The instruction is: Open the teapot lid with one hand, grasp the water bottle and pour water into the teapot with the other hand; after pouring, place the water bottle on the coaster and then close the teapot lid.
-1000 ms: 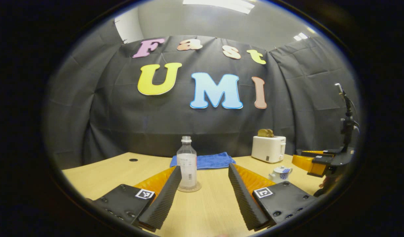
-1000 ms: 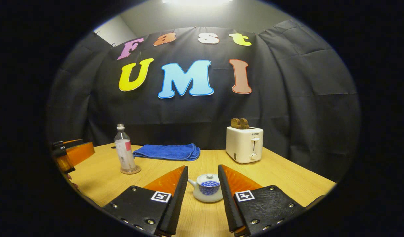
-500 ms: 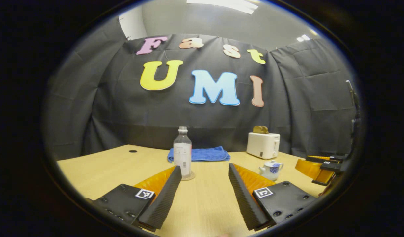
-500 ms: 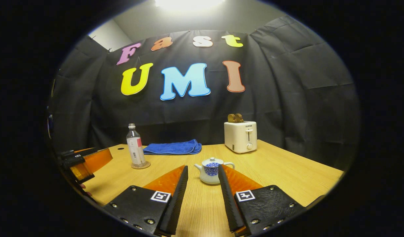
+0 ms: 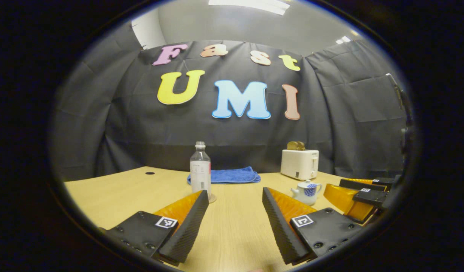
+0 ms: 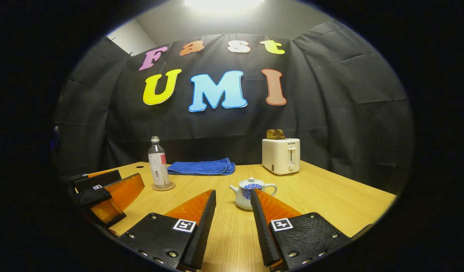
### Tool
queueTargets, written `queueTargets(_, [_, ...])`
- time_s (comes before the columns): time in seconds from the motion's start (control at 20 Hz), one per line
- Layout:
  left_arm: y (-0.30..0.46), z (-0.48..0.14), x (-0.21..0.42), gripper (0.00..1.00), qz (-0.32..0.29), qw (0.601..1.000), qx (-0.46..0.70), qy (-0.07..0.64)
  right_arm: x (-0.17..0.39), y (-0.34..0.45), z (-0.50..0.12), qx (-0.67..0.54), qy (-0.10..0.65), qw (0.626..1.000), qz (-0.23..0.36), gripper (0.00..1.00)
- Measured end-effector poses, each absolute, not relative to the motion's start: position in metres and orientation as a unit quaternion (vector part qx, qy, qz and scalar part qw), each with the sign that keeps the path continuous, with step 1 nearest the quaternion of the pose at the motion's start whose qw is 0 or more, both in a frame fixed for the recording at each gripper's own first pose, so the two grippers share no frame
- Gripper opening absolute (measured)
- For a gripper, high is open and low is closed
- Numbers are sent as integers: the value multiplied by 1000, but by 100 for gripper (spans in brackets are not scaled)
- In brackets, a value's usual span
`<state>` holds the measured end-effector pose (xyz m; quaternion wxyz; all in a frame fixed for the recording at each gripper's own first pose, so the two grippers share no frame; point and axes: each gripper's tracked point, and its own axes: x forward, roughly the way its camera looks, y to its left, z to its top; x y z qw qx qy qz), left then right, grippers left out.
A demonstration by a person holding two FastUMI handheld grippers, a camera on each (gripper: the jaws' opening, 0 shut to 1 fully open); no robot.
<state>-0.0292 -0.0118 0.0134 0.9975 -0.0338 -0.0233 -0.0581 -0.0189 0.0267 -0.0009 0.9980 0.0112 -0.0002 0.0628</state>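
The left gripper (image 5: 235, 196) is held apart, with the water bottle (image 5: 200, 170) on its coaster (image 5: 211, 198) ahead. The right gripper (image 6: 233, 196) is spread too; the lidded teapot (image 6: 250, 192) is seen just ahead of its fingers.

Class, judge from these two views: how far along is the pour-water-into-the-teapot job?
Done, apparently: the water bottle stands upright on the coaster, and the teapot has its lid on. Whether water was poured cannot be told. In hand: nothing; the left gripper and right gripper are both open, short of bottle and teapot, over the table. Left: either nothing or every step.
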Motion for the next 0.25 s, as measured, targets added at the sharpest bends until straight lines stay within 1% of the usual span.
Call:
queueTargets(0.1, [-14,6,-22,99,-54,998,-27,-10,-15,26,-2,10,1,998,58,57])
queueTargets(0.15, [-14,-2,-21,99,-42,999,-19,1,-11,27,-2,6,-3,999,53,57])
queueTargets(0.2, [-12,6,-20,99,-32,999,-12,-6,-13,24,0,-3,0,999,39,58])
queueTargets(0.25, [-16,2,-23,98,-28,1000,0,-2,-9,23,0,-4,-3,1000,29,60])
